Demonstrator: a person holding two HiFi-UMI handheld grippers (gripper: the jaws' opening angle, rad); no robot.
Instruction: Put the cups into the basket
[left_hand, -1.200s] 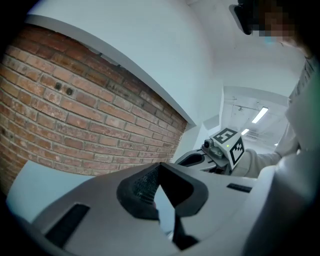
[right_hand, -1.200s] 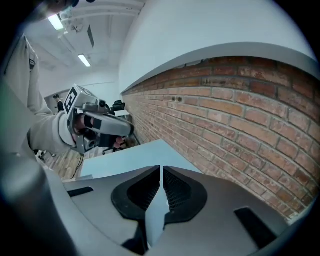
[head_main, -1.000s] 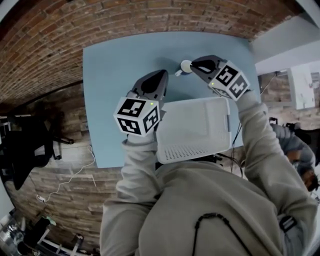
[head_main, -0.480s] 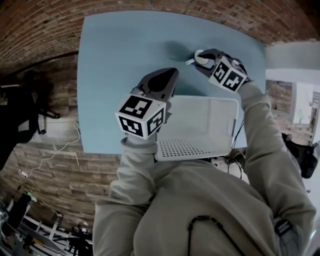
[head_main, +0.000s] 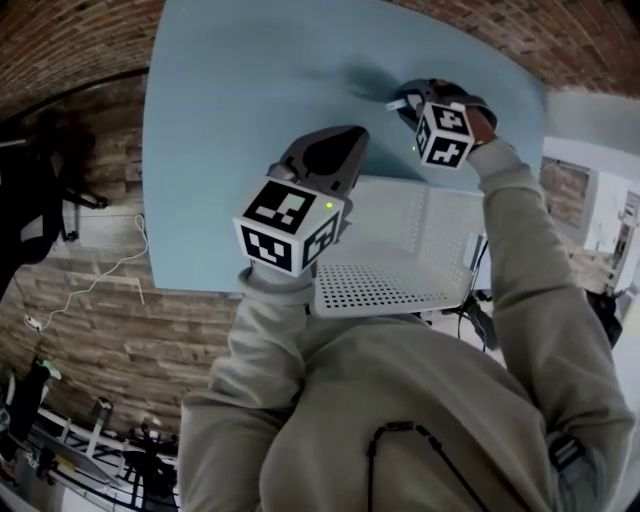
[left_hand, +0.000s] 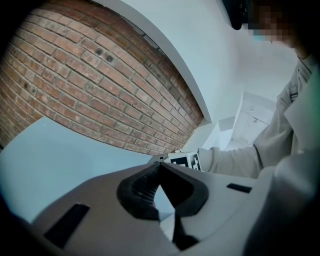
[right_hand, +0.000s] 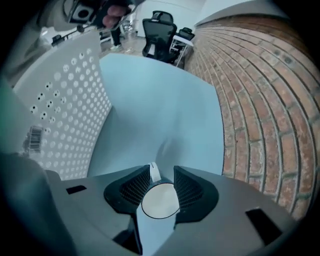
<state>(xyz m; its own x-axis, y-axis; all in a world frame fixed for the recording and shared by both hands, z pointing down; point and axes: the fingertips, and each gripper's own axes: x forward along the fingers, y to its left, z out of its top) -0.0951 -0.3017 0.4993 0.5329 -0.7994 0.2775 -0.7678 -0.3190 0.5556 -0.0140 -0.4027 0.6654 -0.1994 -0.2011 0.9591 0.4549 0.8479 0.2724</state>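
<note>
- The right gripper (right_hand: 161, 175) has its jaws part-way apart and opening. A small white round cup with a stub handle (right_hand: 160, 201) sits between the ribbed pads. The pads are close on both sides of it, and I see no clear squeeze yet.
- The cup is over the light blue tabletop (head_main: 230, 120), just beyond the far wall of the white perforated plastic basket (head_main: 385, 292), so it is still outside it. No cup shows inside the basket.
- The left gripper (left_hand: 158, 167) has its jaw tips together with nothing between them. It hovers above the table beside the basket's far left corner.
- The step in hand looks like taking hold of the cup.
- To do it well, centre the round body between the pads and keep the handle out of the pinch. It points forward out of the gap, so it should be left there.
- Close on the body, not the rim, because a smooth round wall can twist or slip.
- Lift straight up until the cup clears the basket wall, carry it across, and lower it before letting go.
- The basket looks light, so a knock on its wall could shove it.
- A second ago the right jaws were closed, with the tip just beside the cup and the cup in plain head view.
- Half a second ago the tips were at the cup.
- Now the gripper covers the cup, and only a white sliver shows from above.
- The left gripper is in roughly the same spot by the basket, and the head view has shifted to show more table.
</note>
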